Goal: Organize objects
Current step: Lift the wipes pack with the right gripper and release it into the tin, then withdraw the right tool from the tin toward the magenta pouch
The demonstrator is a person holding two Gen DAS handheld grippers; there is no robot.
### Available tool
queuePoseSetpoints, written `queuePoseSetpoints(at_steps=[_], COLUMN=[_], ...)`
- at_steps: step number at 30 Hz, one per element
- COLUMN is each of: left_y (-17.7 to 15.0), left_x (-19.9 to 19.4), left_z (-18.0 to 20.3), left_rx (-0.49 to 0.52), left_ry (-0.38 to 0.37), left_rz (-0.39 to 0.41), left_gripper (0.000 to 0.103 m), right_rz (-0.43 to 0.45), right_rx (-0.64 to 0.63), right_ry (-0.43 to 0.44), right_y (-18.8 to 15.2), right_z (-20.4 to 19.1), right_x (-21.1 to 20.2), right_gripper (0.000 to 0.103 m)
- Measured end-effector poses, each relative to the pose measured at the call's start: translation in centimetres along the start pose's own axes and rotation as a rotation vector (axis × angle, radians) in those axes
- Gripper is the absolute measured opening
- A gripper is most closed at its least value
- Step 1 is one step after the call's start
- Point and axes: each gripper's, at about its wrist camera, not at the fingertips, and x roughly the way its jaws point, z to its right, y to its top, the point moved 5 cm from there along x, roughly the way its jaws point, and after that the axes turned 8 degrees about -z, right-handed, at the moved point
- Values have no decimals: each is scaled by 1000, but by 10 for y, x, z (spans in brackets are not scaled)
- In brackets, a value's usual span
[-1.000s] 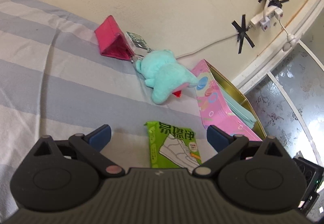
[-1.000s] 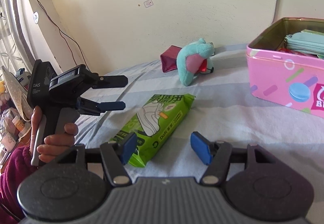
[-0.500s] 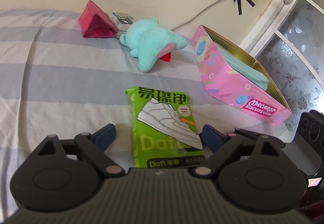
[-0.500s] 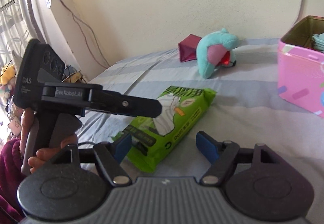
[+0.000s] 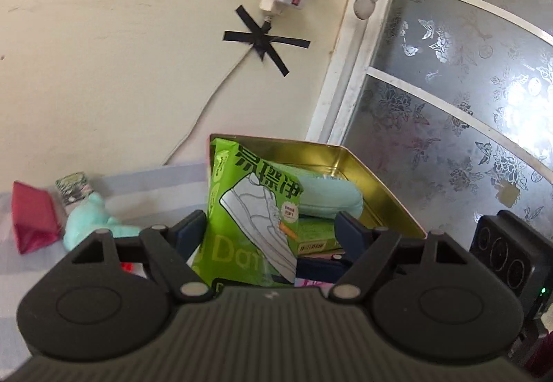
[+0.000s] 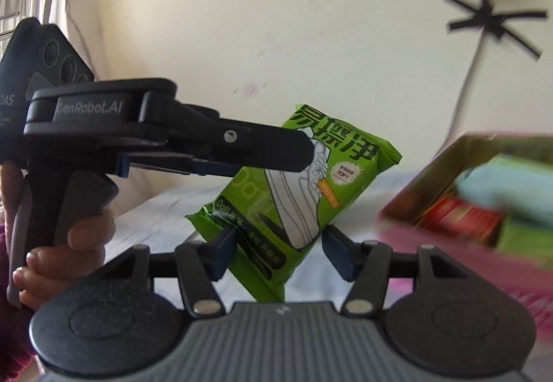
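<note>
Green pack [image 5: 249, 209] lifted clear of the striped bedding, hanging tilted just in front of the pink tin [image 5: 380, 181] and level with its open rim, not yet inside. Caught in the left gripper [image 5: 273, 226] at a middling width, jaws easing apart a little, one pad plainly against the pack's edge, the other less clearly so. Also lying between the jaws of the right gripper [image 6: 278, 244], which are drawing in; near pad touching the wrapper, far pad apparently still short of it. Probably light and soft: a plastic flow-wrap over something yielding, likely wipes, so apt to sag, crease and slide under a pinch. Best taken across the narrow width near the middle, on the padded body rather than the thin crimped ends, with a firm but unhurried squeeze. Inside the tin, a teal pouch [image 5: 328, 199] and small boxes already, so limited room; likely easiest slid in flat or on edge beside them.
</note>
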Motion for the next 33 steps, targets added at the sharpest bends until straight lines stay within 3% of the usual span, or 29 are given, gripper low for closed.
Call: queuePoseSetpoints(at_steps=[4,8,14,26,33], left_y=[18,23,16,16,7], left_x=[44,89,138,114,84], left_z=[15,21,21,27,41], left_rx=[-1,-32,12,85,100], left_ry=[-26,-46,93,246,264], left_rz=[-47,-104,-160,-105,-85], left_gripper=[82,82,83,90,90], right_rz=[55,64,50,65,123], right_rx=[-11,13,64,99,208], right_ry=[-94,-155,-283,-322,-324], right_y=[16,22,10,-2,-17], right_z=[35,69,111,121,116], right_x=[-22,-17,8,-5,-46], right_gripper=[57,57,61,69,70])
